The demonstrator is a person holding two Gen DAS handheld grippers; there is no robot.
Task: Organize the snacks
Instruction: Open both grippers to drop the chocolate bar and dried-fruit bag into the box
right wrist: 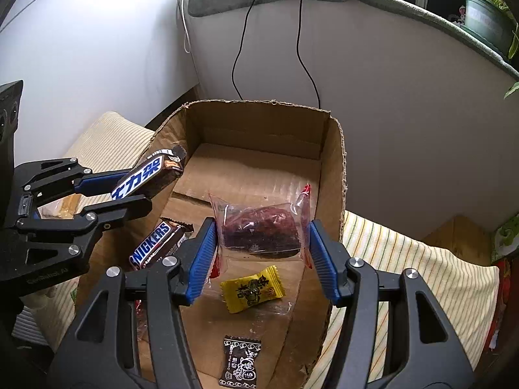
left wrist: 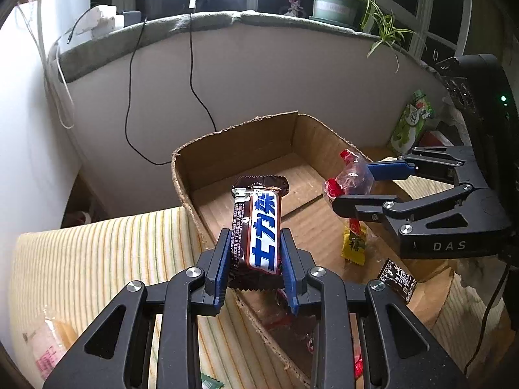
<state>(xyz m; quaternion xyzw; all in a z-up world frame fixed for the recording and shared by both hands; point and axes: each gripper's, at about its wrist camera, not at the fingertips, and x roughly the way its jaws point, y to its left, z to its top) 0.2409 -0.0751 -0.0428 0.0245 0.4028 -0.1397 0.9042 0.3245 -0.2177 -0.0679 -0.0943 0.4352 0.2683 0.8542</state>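
Note:
My left gripper is shut on a brown Snickers bar and holds it over the near left wall of the open cardboard box. From the right wrist view the bar sits above the box's left wall. My right gripper is shut on a clear red-edged packet of dark dried fruit, held above the box floor; it shows in the left wrist view. Inside the box lie a second Snickers bar, a yellow candy and a black candy.
The box stands on a yellow striped cloth. A wrapped pastry lies on the cloth at the left. A green snack bag stands at the right. Black cables hang down the grey wall behind. Potted plants are on the ledge.

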